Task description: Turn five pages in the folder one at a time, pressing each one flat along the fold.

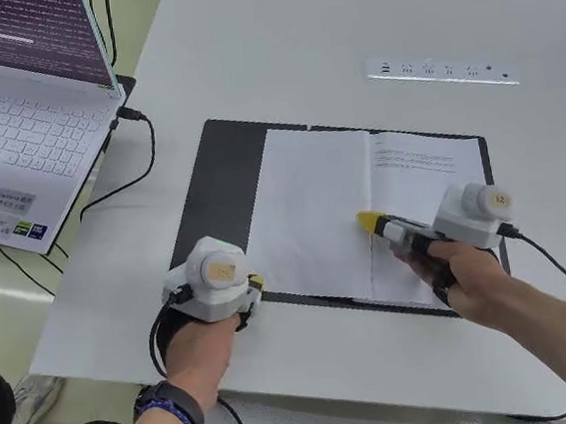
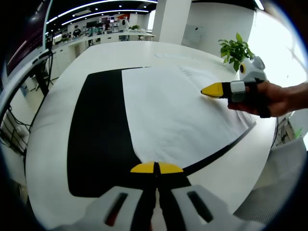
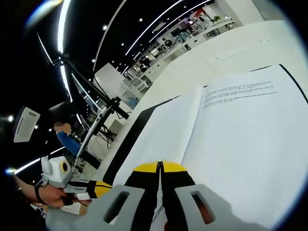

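Observation:
A black folder (image 1: 222, 178) lies open on the white table, a blank white page (image 1: 308, 210) on its left and a page with a few printed lines (image 1: 425, 173) on its right. My right gripper (image 1: 369, 223) is shut, its yellow tips resting on the paper at the fold (image 1: 371, 213). In the right gripper view the gripper (image 3: 160, 167) lies over the fold between the two pages (image 3: 240, 125). My left gripper (image 1: 255, 284) is shut at the folder's near edge, tips (image 2: 156, 168) on the black cover (image 2: 96, 139). The right gripper (image 2: 211, 90) enters the left gripper view.
An open white laptop (image 1: 23, 117) sits at the table's far left with a black cable (image 1: 125, 182) running toward the folder. A power strip (image 1: 440, 70) is set into the table behind the folder. The table's near edge (image 1: 278, 373) is just below my hands.

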Available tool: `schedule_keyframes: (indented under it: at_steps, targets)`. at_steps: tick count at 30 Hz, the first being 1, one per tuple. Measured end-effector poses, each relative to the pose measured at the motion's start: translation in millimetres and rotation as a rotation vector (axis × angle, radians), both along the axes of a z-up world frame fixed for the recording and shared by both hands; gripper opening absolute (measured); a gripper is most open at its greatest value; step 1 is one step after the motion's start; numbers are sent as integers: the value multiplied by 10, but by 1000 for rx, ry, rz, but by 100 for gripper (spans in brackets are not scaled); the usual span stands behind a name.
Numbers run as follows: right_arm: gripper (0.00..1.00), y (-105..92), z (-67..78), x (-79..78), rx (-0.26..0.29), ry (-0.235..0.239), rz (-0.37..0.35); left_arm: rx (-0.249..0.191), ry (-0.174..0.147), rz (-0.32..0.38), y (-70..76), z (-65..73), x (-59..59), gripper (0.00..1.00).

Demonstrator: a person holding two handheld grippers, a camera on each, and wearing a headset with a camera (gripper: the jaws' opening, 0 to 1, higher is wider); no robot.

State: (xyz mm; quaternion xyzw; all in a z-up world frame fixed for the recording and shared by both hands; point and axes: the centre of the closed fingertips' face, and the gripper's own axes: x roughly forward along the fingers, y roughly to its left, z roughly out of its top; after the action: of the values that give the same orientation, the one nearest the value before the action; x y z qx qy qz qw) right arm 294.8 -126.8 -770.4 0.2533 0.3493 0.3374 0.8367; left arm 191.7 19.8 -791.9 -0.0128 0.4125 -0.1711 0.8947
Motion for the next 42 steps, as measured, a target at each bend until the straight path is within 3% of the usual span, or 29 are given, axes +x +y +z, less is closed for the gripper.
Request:
schedule_keyframes:
  at_steps: [6,18,21,24,36,42]
  targets:
    - [0,-12,-57,30,-37,-45,28,8,-2,-11,-3,-1,-1,0]
    - [0,32,-27,315,17,-66,-22,33,-15,-39,-4,-6,3,0]
    - [0,15,-11,467,17,-71,-60,7,-6,-26,9,-8,10,0]
    - [0,-26,-50,611,24,-58,-94,9,-6,-31,1,-11,10,0]
    - [0,29,109,870,82,-64,-256,2,1,-30,0,-9,10,0]
    - [0,-26,69,1063,88,-69,-305,11,6,-38,-3,-5,13,0]
